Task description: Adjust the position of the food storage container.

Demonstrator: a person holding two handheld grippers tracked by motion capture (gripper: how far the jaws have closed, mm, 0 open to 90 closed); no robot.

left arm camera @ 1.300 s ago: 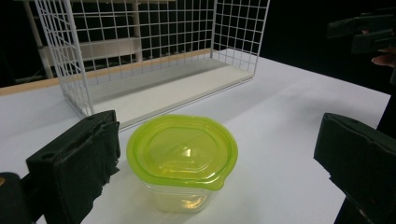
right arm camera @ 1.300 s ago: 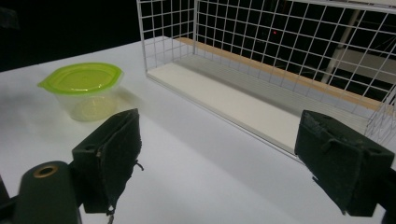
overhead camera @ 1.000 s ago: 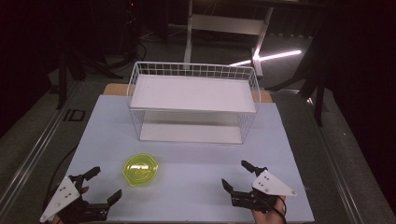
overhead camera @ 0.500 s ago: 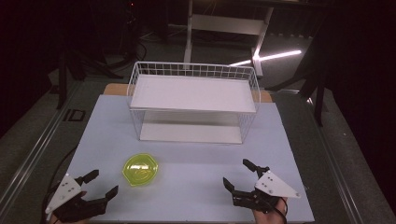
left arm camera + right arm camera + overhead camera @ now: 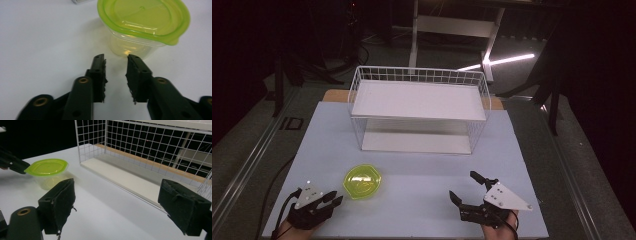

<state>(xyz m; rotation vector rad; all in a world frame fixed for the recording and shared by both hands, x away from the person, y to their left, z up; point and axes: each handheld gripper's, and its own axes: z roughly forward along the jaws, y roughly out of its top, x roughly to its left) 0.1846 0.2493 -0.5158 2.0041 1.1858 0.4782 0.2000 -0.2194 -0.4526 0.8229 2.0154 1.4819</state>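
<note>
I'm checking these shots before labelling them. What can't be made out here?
- Container: whether it holds anything; the green lid covers it in the high view, and the wall is hazy in the left gripper view.
- Wire rack: its top is cut off by the upper edge of the right gripper view.
- Left gripper: the gap between its jaws is too small to judge in the high view.
- Room behind the table: too dark.

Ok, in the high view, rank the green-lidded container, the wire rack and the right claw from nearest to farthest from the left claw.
1. Green-lidded container: just beyond the left claw, a little to its right, not touching.
2. Right claw: across the table's near edge, on the right.
3. Wire rack: toward the table's far side, centred.
</note>
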